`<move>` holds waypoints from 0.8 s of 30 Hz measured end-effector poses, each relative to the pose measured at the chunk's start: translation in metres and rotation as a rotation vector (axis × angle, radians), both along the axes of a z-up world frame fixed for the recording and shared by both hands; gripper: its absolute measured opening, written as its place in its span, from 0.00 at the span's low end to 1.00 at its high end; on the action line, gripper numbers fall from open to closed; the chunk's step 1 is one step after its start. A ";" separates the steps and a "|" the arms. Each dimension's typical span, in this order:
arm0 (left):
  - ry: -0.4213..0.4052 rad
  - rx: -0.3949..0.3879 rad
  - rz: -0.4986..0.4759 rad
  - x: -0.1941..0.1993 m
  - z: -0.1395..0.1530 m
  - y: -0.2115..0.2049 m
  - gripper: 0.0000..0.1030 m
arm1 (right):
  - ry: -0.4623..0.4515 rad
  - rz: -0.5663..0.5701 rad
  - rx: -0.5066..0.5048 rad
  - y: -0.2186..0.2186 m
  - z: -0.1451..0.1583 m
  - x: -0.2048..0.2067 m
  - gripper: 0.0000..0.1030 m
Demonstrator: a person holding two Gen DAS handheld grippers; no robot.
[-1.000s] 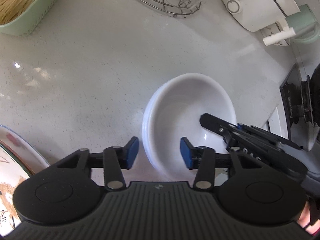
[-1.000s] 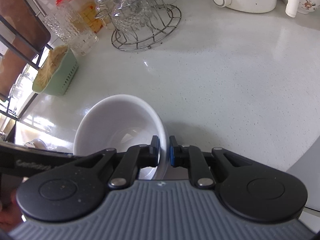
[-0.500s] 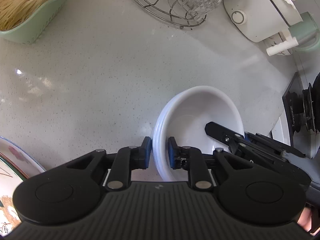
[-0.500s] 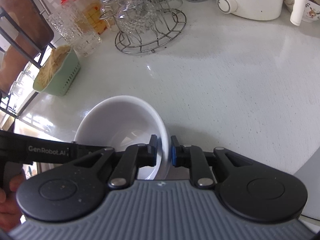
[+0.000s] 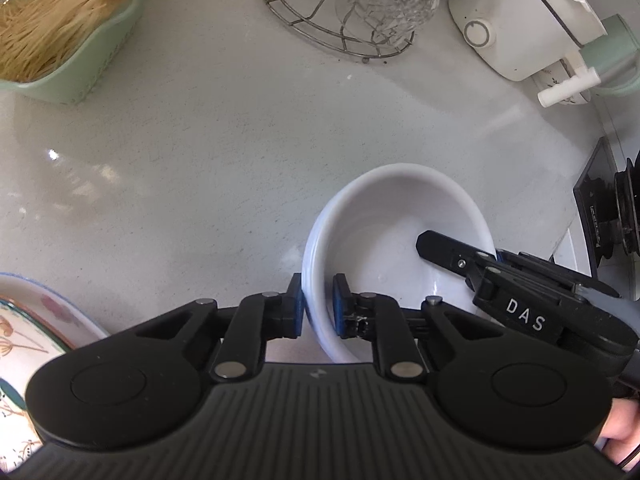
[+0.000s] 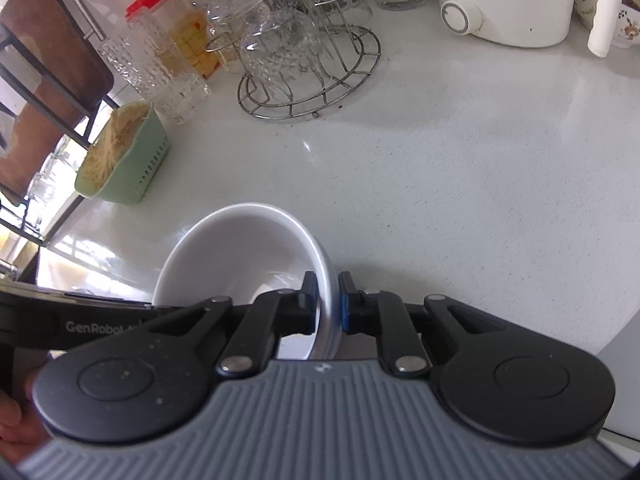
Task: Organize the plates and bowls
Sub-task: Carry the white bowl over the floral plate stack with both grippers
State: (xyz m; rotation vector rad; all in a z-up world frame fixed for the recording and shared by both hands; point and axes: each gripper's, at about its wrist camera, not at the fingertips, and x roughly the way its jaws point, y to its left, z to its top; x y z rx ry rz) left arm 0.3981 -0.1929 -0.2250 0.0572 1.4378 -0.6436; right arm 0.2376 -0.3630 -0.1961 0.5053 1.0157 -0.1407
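On the pale speckled countertop [image 5: 224, 152], seen from the left wrist, one white bowl [image 5: 384, 216] sits close in front of the left gripper [image 5: 316, 304], its mouth facing up and tipped a little toward the camera. The left gripper pinches the bowl's near-left rim, one blue pad outside the wall and one inside. The right gripper [image 5: 496, 258] reaches in from the right and grips the opposite rim. Around it stand a green basket of thin sticks [image 5: 76, 40] at the far left, a wire rack of upturned glasses [image 5: 352, 12], a white appliance [image 5: 520, 20] at the far right and one patterned plate [image 5: 36, 328] at the left edge (only partly in view). The open counter between them is unobstructed.

From the right wrist, the same bowl [image 6: 240, 252] lies at lower left, and the right gripper [image 6: 328, 300] clamps its right rim between both pads. The left gripper's arm [image 6: 80, 322] crosses the lower left. Beyond are the basket [image 6: 124, 160], the glass rack [image 6: 308, 64], a red-lidded jar [image 6: 176, 36] and the appliance [image 6: 508, 4].
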 end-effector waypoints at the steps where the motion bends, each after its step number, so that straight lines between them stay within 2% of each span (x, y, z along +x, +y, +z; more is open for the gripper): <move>1: -0.002 0.002 -0.001 -0.001 0.001 0.001 0.16 | 0.000 0.000 0.001 0.001 0.001 0.000 0.14; 12: 0.013 -0.015 0.036 -0.005 0.017 0.015 0.16 | -0.004 0.010 0.008 0.010 0.015 -0.009 0.14; 24: 0.029 -0.053 0.164 -0.023 0.044 0.046 0.16 | -0.016 0.050 0.002 0.027 0.045 -0.016 0.14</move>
